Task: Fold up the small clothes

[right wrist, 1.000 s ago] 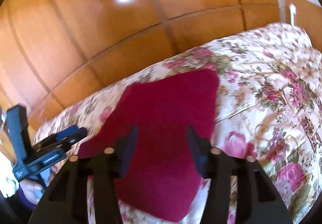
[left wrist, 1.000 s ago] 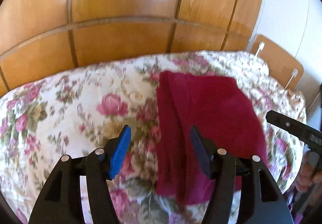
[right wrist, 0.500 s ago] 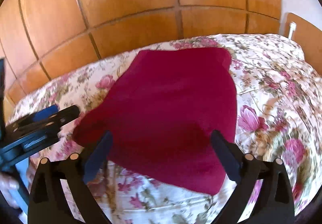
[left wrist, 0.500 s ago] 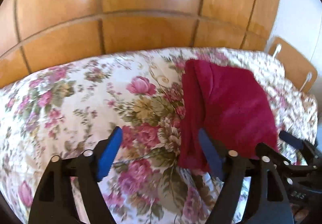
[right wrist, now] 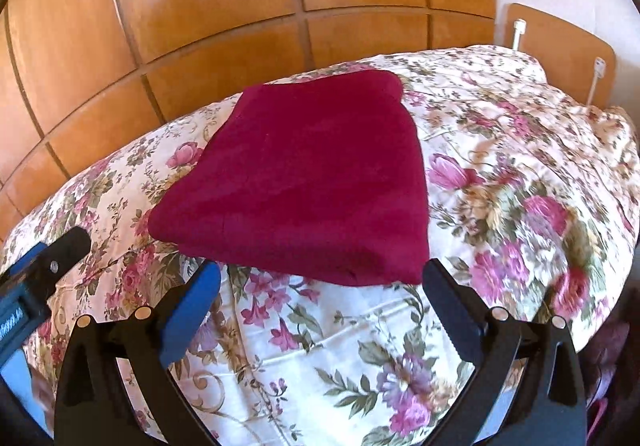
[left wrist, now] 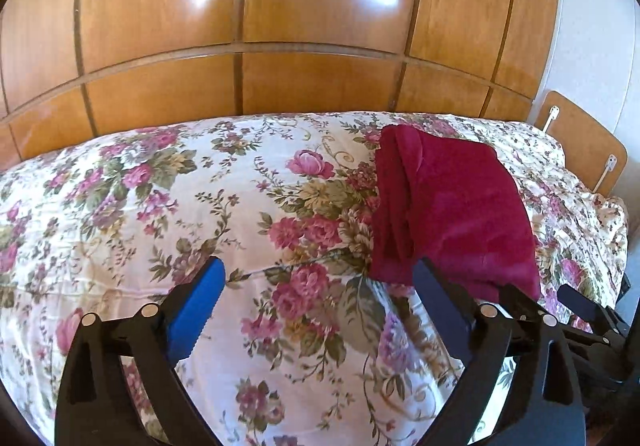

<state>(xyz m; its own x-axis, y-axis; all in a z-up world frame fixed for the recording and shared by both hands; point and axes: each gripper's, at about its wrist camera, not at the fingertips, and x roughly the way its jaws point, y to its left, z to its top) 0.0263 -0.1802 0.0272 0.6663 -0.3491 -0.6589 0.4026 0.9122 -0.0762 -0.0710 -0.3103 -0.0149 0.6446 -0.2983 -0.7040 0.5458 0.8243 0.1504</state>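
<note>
A dark red garment [right wrist: 308, 173] lies folded into a flat, roughly square stack on the flowered bedspread [right wrist: 520, 165]. In the left wrist view the garment [left wrist: 452, 205] sits to the right, its layered edge facing left. My left gripper [left wrist: 316, 286] is open and empty, above the bedspread [left wrist: 160, 205] just left of the garment's near corner. My right gripper [right wrist: 320, 286] is open and empty, just in front of the garment's near edge. Each gripper shows at the edge of the other's view: the right one [left wrist: 588, 310], the left one [right wrist: 36, 274].
A wooden wardrobe wall [left wrist: 280, 25] stands behind the bed. A wooden headboard panel [right wrist: 560, 49] with white fittings stands at the back right by a white wall. The bedspread is rumpled at the far right [right wrist: 592, 133].
Both grippers have drawn back from the garment and opened wide. The left one has shifted left, so the garment now sits to its right. The garment lies folded and still.
</note>
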